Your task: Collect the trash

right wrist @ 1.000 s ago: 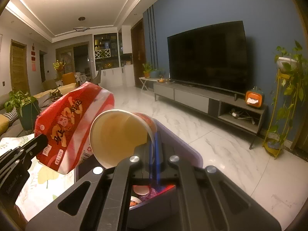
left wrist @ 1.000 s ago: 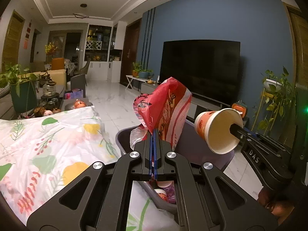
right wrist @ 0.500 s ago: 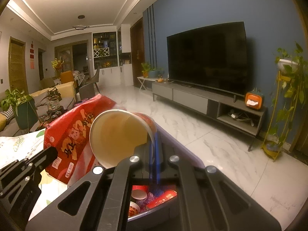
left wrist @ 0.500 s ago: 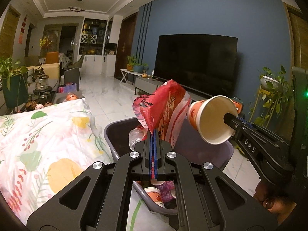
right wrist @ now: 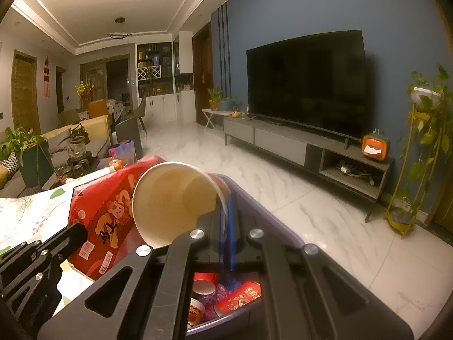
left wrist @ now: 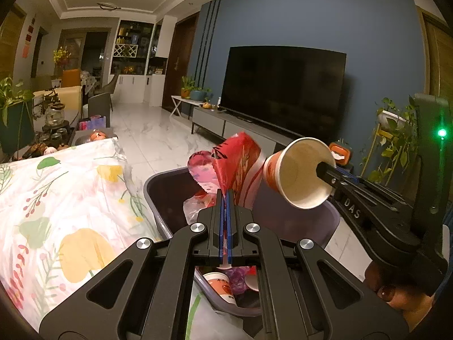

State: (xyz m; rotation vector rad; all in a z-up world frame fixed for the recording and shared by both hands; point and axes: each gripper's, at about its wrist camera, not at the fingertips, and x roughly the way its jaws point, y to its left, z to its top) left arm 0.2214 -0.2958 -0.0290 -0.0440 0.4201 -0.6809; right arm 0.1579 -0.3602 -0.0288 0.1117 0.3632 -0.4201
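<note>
The red snack bag is up in the air, right over the open bin. The left gripper has its two fingers pressed tight together on the bottom edge of the bag. The bag stands up from the fingers, crumpled and shiny.

Just beside it, on the right, is a paper cup. It lies on its side with its open mouth facing the camera. The right gripper pinches the cup's rim, one finger inside and one outside, closed tight. The cup is also over the bin, and it is almost touching the bag.

Down inside the bin are more cups and wrappers.

A flowery cloth lies to the left of the bin. Behind is a big dark TV on a blue wall.
</note>
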